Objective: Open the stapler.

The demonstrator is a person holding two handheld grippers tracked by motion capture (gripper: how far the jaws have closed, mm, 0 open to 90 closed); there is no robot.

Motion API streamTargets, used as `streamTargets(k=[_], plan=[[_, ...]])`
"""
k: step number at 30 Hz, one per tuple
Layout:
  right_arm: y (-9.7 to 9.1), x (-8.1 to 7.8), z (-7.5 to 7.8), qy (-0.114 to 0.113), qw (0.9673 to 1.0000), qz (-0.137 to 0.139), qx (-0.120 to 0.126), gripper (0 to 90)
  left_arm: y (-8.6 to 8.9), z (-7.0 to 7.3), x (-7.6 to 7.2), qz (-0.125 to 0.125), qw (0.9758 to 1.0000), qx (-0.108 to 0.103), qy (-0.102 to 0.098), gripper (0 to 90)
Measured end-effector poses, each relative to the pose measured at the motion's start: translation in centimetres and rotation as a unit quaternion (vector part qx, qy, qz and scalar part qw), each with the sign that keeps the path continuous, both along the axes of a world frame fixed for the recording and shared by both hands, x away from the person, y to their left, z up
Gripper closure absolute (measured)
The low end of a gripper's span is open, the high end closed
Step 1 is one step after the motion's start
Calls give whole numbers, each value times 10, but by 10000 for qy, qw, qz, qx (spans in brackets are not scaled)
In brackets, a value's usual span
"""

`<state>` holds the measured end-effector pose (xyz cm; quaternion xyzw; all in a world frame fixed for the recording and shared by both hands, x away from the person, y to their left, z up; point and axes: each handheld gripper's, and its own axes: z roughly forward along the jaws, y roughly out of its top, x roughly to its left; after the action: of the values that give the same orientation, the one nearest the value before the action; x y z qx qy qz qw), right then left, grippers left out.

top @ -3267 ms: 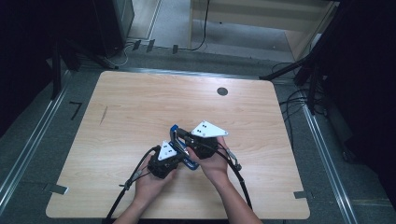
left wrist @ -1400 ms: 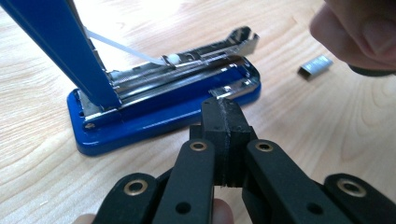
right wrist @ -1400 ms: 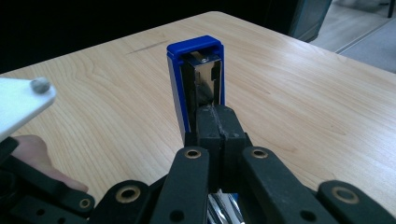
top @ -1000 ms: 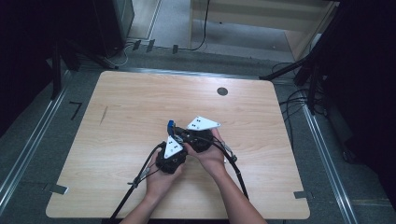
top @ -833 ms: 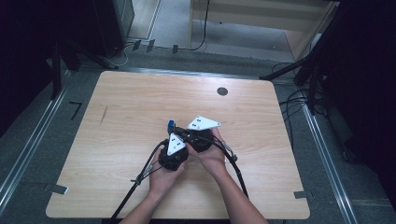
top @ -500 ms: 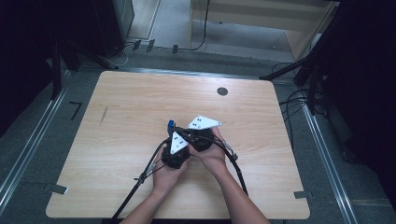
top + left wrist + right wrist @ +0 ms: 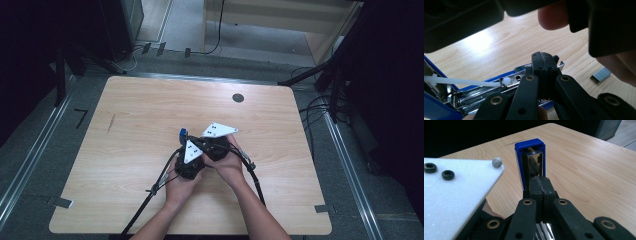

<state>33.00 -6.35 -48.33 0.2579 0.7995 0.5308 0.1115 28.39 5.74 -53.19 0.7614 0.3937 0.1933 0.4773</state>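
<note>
Held close together a little toward 6 o'clock of the middle of the wooden surface [image 7: 150,130], both tools side by side in the person's two hands. Left hand-held gripper [image 7: 544,65] clenched, jaws pressed flat together over the opened blue stapler [image 7: 474,96], its metal staple channel and white plastic pusher rod [image 7: 461,81] exposed. Whether those jaws pinch any part of the stapler, cannot tell. Small strip of staples [image 7: 601,75] lying loose on the wood at 3 o'clock of the jaw tips. Right hand-held gripper [image 7: 541,188] likewise clenched, jaws meeting just before the stapler's upright blue end [image 7: 530,162].
</note>
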Motion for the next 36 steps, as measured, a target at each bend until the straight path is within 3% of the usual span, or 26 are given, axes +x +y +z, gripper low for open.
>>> streamTargets(k=[5,15,20,36], plan=[[0,3,2,-80,9998,172,-111,900,0,0,1,-23,10000,28,3,900],[-1,14,-2,87,9988,473,80,900,-2,0,0,-18,9999,136,-38,900],[2,17,-2,115,9982,582,44,900,-4,0,-2,16,9997,219,-121,900],[15,29,-5,269,9954,920,73,900,-4,0,-2,22,9995,283,-133,900]])
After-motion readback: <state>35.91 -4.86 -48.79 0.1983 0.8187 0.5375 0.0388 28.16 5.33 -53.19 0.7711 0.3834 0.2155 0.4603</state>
